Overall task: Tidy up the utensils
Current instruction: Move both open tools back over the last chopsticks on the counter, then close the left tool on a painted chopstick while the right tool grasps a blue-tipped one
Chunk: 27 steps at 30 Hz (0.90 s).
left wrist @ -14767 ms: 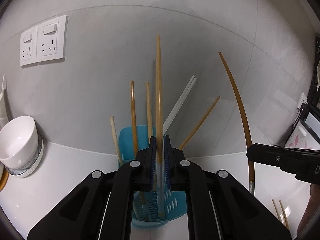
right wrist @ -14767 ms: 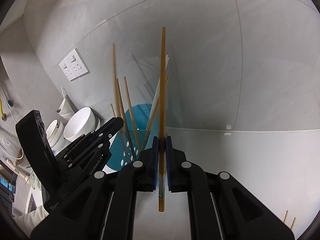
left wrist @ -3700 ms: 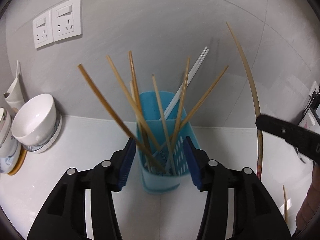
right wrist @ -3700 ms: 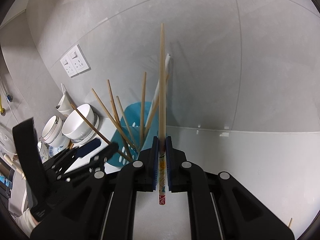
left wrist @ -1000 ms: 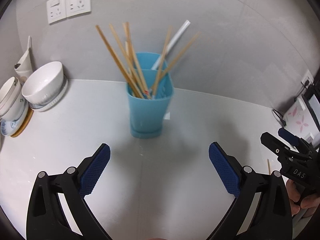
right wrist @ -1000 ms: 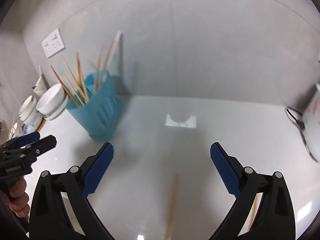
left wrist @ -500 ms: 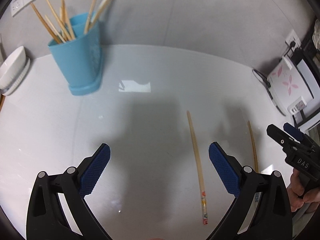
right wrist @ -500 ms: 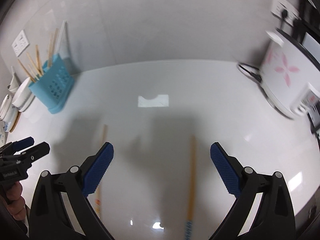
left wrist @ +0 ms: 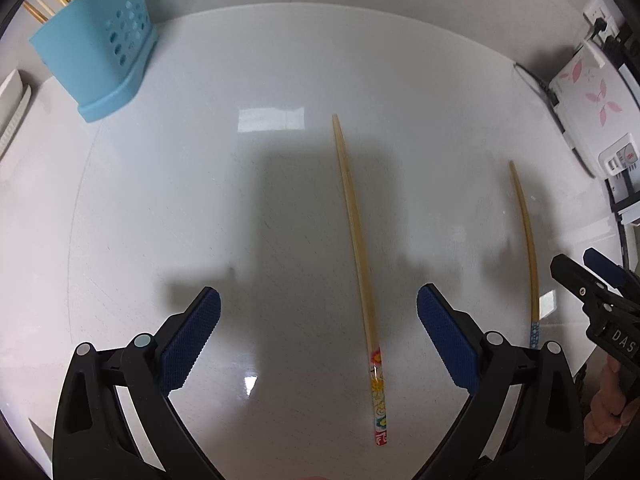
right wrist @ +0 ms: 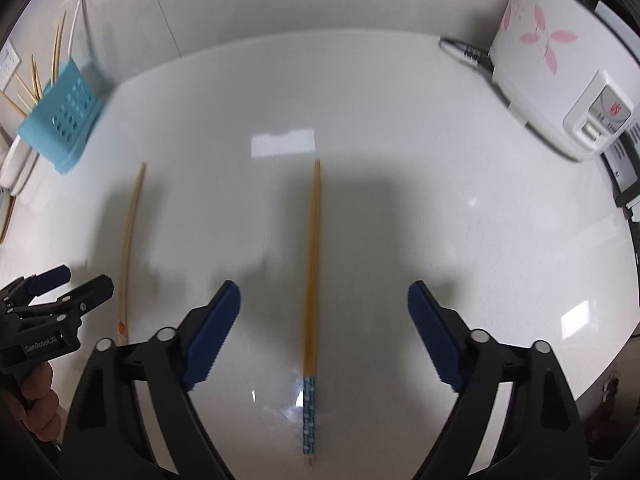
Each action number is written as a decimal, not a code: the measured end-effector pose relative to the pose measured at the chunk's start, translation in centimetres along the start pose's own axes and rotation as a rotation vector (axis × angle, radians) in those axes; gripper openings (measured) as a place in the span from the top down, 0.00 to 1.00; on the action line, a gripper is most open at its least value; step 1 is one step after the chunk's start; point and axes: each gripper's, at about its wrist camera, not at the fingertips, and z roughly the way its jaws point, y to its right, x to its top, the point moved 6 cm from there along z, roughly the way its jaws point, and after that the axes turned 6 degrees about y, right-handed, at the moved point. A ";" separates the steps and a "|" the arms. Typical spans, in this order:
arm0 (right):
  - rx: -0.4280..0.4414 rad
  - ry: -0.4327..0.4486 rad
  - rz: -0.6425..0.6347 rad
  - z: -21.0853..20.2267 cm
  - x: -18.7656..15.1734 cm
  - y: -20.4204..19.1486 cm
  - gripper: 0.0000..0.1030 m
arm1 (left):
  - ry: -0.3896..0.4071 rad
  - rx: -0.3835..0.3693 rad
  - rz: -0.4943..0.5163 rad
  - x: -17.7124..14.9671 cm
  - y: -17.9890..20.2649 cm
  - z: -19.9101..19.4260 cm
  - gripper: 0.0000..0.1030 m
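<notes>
White counter (left wrist: 160, 208) — both grippers gape wide, the right gripper (right wrist: 324, 312) just narrowing, blurry blue-tipped chopstick (right wrist: 310, 280) between; the left gripper (left wrist: 318, 312) straddles a flower-tipped chopstick (left wrist: 360, 264).

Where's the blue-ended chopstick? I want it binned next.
It lies flat on the counter between the open right gripper fingers; the blue-ended chopstick is right of the red-ended one.

Two chopsticks lie loose on the counter: one (left wrist: 358, 240) with a red floral end between the left gripper's (left wrist: 319, 334) open jaws, one (right wrist: 311, 276) with a blue dotted end between the right gripper's (right wrist: 324, 330). One blue holder (left wrist: 100, 40), far left of both tools, holds several more chopsticks. One white cooker (right wrist: 556, 72) stands far right.
</notes>
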 end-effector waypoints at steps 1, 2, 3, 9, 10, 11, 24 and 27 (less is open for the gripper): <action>0.002 -0.013 -0.002 0.2 -0.4 0.0 0.26 | -0.009 0.005 0.002 -0.2 0.3 0.2 0.07; 0.003 -0.022 -0.004 0.3 -0.6 0.0 0.29 | -0.014 0.009 0.005 -0.2 0.4 0.4 0.07; 0.001 -0.039 -0.008 0.5 -1.0 -0.1 0.29 | -0.020 0.015 0.009 -0.4 0.6 0.5 0.07; 0.012 -0.105 -0.017 1.4 -2.1 -0.5 0.43 | -0.058 0.030 0.024 -0.7 1.5 1.2 0.13; 0.013 -0.118 -0.022 1.5 -2.2 -0.6 0.46 | -0.064 0.034 0.026 -0.8 1.6 1.3 0.14; 0.012 -0.130 -0.027 1.6 -2.3 -0.6 0.49 | -0.068 0.036 0.028 -0.8 1.6 1.3 0.16; -0.009 -0.221 -0.051 2.2 -3.3 -1.4 0.71 | -0.118 0.107 0.035 -0.9 2.4 1.2 0.51; -0.013 -0.235 -0.045 2.2 -3.3 -1.5 0.74 | -0.124 0.110 0.033 -0.7 2.5 1.0 0.80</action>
